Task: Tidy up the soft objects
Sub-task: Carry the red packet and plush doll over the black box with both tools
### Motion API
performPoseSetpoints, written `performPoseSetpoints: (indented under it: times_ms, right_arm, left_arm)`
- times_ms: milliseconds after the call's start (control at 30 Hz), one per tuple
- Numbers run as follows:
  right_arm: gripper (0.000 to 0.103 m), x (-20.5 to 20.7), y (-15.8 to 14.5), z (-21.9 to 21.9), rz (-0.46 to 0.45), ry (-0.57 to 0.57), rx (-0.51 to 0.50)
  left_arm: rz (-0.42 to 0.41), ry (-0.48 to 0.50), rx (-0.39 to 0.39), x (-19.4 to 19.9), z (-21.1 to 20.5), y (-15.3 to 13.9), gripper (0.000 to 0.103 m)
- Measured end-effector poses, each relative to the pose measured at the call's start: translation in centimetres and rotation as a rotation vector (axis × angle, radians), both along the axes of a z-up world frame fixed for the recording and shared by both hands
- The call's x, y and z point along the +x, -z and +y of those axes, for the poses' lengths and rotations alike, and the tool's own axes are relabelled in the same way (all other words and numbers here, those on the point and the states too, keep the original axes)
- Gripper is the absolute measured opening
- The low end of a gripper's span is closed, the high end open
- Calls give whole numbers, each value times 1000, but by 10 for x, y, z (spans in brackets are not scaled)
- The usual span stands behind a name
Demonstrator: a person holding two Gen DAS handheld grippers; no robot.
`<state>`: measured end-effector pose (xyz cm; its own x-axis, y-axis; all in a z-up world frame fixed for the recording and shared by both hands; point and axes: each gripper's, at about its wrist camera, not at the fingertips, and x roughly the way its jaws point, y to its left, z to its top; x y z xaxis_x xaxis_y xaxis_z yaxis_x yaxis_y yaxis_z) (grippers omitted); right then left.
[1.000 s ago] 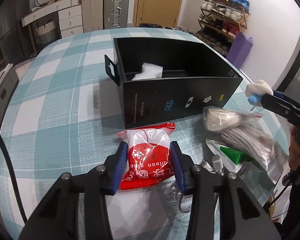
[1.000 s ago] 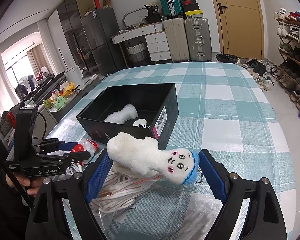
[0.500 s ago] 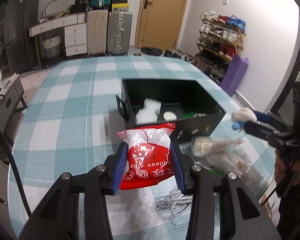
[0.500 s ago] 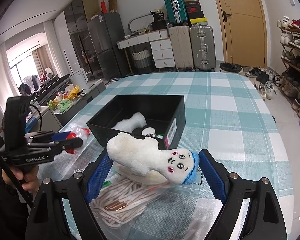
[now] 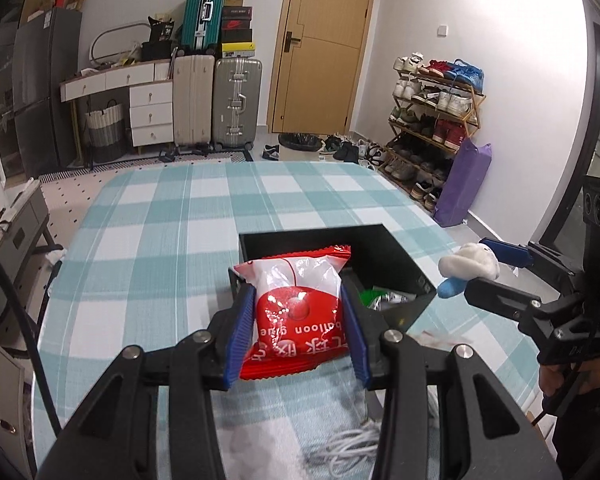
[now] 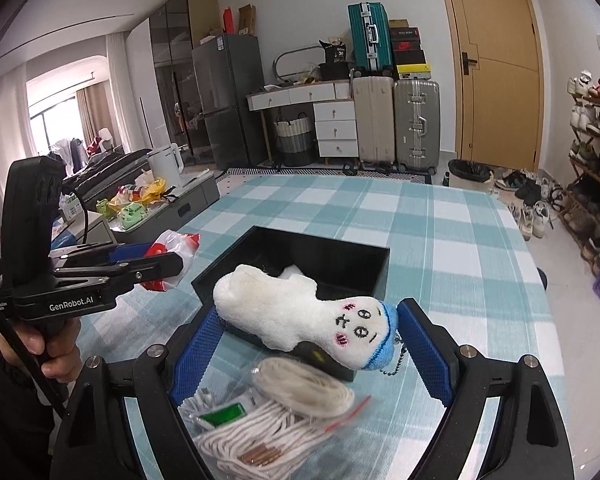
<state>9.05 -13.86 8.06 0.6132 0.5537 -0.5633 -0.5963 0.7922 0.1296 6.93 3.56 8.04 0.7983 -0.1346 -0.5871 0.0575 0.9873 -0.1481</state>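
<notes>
box (image 5: 392, 264) on table (image 5: 148, 264), open side up | left gripper (image 5: 298, 330) grips snack packet (image 5: 296, 308) above box's near-left corner | right gripper (image 6: 308, 354) grips plush toy (image 6: 296, 310) above box's near wall | bag of cords (image 6: 276, 420) on table in front of box | suitcases (image 5: 216, 104) behind table
</notes>
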Motion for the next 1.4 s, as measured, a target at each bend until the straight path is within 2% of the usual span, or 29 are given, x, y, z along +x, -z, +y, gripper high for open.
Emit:
performPoseSetpoints:
  times_ms: [233, 600, 1400]
  right_arm:
    - [88, 9, -10, 9, -28, -13, -17]
    - [88, 34, -3, 31, -31, -55, -73]
    - [88, 76, 44, 65, 6, -123, -208]
  left_arm:
    - [-17, 6, 6, 17, -3, -4, 41]
    - [-11, 23, 19, 46, -12, 4, 41]
    - [60, 54, 26, 84, -19, 36, 41]
